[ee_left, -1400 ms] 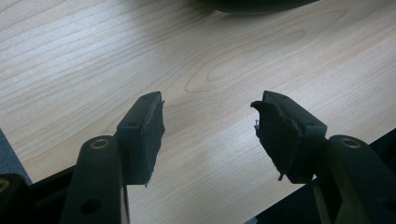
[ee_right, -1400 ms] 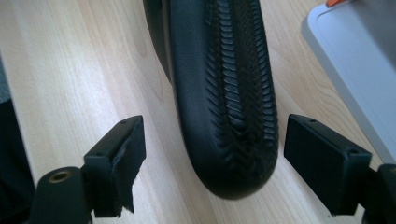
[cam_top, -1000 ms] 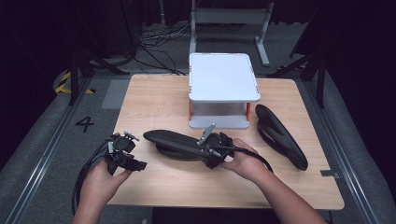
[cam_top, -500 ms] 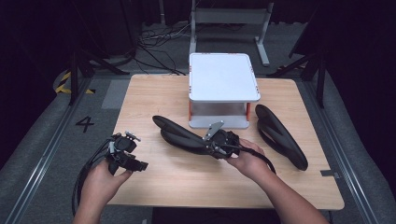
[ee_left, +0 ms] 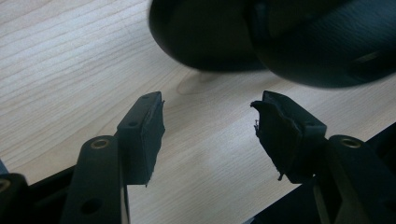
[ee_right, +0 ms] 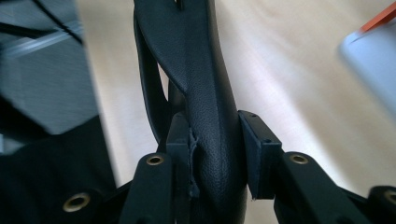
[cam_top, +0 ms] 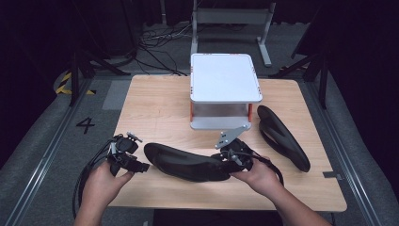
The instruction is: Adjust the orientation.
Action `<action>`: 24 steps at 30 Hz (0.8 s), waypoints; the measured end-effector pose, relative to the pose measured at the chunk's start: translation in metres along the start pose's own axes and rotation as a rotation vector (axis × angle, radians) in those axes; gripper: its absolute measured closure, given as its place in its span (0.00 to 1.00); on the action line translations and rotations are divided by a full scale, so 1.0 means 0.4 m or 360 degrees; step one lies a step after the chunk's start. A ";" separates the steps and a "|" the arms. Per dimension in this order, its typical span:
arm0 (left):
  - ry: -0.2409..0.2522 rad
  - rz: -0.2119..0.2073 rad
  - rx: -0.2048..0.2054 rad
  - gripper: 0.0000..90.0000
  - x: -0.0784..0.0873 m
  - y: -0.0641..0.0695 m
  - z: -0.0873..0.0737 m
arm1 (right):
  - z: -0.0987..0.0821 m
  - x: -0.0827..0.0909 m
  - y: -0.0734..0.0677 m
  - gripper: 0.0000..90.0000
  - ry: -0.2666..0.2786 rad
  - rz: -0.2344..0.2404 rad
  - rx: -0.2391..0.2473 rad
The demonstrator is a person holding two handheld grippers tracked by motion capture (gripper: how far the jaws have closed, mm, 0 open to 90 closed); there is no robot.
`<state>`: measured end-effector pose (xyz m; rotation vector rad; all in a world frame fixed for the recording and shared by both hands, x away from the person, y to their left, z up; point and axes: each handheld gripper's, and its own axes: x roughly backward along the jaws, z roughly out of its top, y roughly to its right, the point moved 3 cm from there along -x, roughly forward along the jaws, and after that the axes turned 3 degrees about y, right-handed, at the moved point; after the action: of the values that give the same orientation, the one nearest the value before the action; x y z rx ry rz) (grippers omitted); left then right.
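A long black shoe (cam_top: 186, 162) lies along the front of the wooden table (cam_top: 155, 108). My right gripper (cam_top: 227, 160) is shut on its right end. In the right gripper view both pads pinch the shoe's black leather edge (ee_right: 208, 116). My left gripper (cam_top: 141, 166) is open at the shoe's left tip, not touching it. In the left gripper view its pads (ee_left: 144, 130) stand wide apart over bare wood, with the dark shoe (ee_left: 280, 42) just beyond them. A second black shoe (cam_top: 282, 136) lies at the table's right side.
A white two-level stand (cam_top: 225, 89) with orange posts sits at the table's back middle, just behind my right gripper. Cables trail from the left gripper over the table's front left edge. Dark floor with a metal frame (cam_top: 233, 19) surrounds the table.
My right gripper has swung the held shoe back down toward the front, so it lies nearly level and its left tip now sits close to the left gripper. The left hand stayed put.
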<state>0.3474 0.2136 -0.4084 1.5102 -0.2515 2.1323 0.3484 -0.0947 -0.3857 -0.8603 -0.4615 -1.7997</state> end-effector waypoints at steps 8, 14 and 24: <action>-0.0002 -0.0021 -0.0007 0.46 -0.001 0.005 0.003 | -0.055 -0.020 0.045 0.69 -0.0103 -0.0139 -0.0127; -0.0004 -0.0022 -0.0013 0.45 -0.001 0.003 0.002 | -0.090 -0.061 0.099 0.67 -0.0248 -0.0267 -0.0214; -0.0008 -0.0019 -0.0013 0.45 -0.004 0.005 0.001 | -0.072 -0.076 0.131 0.55 -0.0299 -0.0367 -0.0168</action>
<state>0.3470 0.2113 -0.4094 1.5093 -0.2520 2.1161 0.3929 -0.1144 -0.4316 -1.0918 -0.6110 -1.9756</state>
